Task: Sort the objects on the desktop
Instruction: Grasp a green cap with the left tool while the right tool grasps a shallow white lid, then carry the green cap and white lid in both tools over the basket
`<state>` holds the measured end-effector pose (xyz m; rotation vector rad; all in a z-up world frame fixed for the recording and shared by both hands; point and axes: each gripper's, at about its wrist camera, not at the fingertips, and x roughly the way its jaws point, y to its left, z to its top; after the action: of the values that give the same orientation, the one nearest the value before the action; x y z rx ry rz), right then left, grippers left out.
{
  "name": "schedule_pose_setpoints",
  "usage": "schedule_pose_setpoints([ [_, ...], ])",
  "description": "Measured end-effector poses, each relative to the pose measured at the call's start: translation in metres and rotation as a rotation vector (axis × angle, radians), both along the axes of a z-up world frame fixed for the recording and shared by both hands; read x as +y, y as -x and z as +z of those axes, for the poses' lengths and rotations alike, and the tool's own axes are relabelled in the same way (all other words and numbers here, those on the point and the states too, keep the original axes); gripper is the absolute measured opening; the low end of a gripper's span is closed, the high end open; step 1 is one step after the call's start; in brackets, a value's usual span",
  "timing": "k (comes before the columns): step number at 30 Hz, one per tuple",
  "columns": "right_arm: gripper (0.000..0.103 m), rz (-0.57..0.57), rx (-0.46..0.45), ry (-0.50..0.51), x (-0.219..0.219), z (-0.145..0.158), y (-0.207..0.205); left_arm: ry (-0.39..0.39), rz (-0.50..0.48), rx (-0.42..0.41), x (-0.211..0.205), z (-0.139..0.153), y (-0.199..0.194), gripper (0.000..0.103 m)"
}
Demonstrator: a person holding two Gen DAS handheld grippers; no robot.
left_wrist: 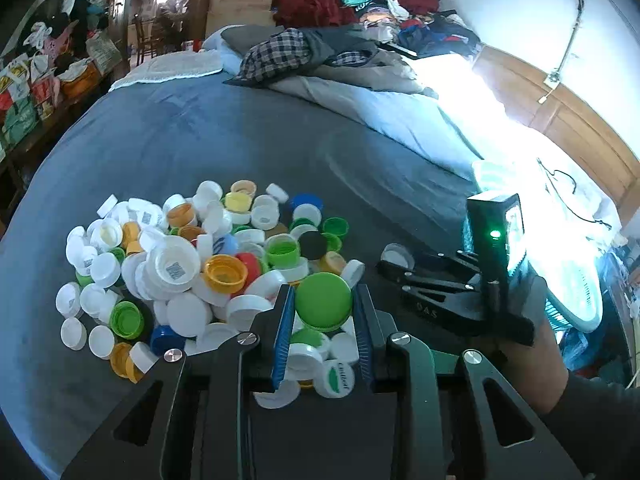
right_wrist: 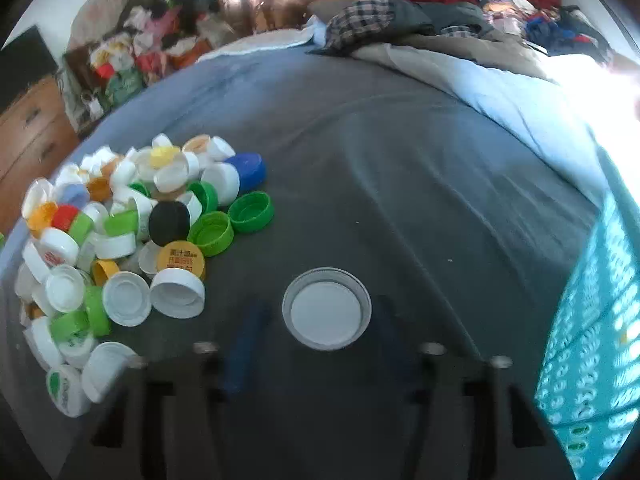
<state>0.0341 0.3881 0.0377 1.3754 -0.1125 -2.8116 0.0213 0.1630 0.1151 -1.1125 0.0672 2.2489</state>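
A heap of plastic bottle caps [left_wrist: 192, 264], white, green, orange, blue, red and black, lies on the grey bedsheet [left_wrist: 240, 140]; it also shows at the left of the right wrist view [right_wrist: 132, 240]. My left gripper [left_wrist: 323, 300] is shut on a large green cap [left_wrist: 323, 299] at the heap's right edge. My right gripper [right_wrist: 326, 312] is blurred by motion; its fingers stand apart on either side of a grey-rimmed white cap [right_wrist: 327, 309] lying alone on the sheet. The right gripper also shows in the left wrist view [left_wrist: 394, 258].
A teal perforated basket [right_wrist: 592, 340] stands at the right, also seen in the left wrist view [left_wrist: 572, 280]. Piled clothes and bedding [left_wrist: 320, 52] lie at the far end of the bed. A wooden dresser [right_wrist: 28, 128] stands at the left.
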Motion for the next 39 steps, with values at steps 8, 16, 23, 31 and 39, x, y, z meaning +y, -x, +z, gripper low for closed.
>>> schedule_pose_setpoints([
  [8, 0.043, 0.088, 0.180, -0.025, -0.028, 0.084, -0.075, 0.010, -0.012, 0.057, 0.012, 0.024, -0.017, 0.024],
  [16, 0.044, 0.072, 0.252, -0.047, -0.022, 0.144, -0.138, 0.042, 0.015, 0.118, 0.017, 0.047, -0.036, 0.024],
  [23, 0.044, 0.031, 0.290, -0.049, -0.004, 0.170, -0.167, 0.081, 0.013, 0.151, 0.024, 0.058, -0.043, 0.024],
  [31, 0.044, -0.008, 0.296, -0.057, 0.018, 0.181, -0.178, 0.107, -0.006, 0.157, 0.040, 0.059, -0.047, 0.024],
  [39, 0.044, -0.048, 0.308, -0.064, 0.047, 0.190, -0.185, 0.128, -0.057, 0.155, 0.070, 0.061, -0.048, 0.024],
])
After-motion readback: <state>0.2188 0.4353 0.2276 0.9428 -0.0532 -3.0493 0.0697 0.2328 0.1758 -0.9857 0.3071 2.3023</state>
